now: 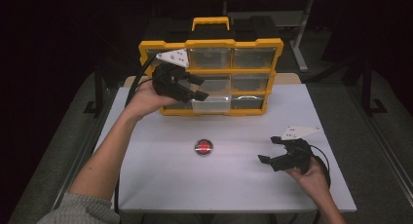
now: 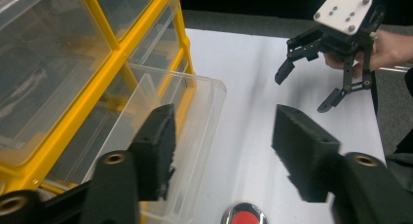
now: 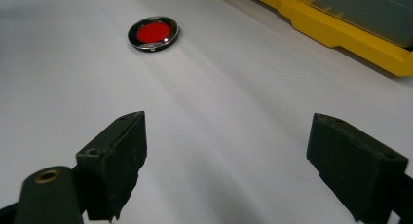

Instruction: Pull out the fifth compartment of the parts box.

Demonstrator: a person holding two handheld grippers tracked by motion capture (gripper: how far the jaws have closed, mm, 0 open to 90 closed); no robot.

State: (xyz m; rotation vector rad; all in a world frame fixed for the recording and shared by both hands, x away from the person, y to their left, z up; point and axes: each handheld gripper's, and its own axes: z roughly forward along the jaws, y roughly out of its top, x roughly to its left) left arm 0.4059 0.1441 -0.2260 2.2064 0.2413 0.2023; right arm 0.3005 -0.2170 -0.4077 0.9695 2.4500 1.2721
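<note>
Drawers of clear plastic are sitting in a yellow-framed organiser cabinet at the far edge of the white table. One clear plastic drawer in the bottom row is standing pulled out toward the person. The left gripper is hovering just beside that drawer's front, with its jaws apart and nothing between them. The left gripper view is showing what the high view is not: the drawer's front wall is lying past the left pad, untouched, and the drawer interior is appearing bare where visible.

A round red disc with a chrome rim is lying flat near the table's centre, well apart from both grippers and from the cabinet. The right gripper is resting low near the right front corner, jaws wide apart and gripping nothing. The right gripper view is showing bare tabletop between its pads and the disc. Open surface is surrounding the disc on all sides.
</note>
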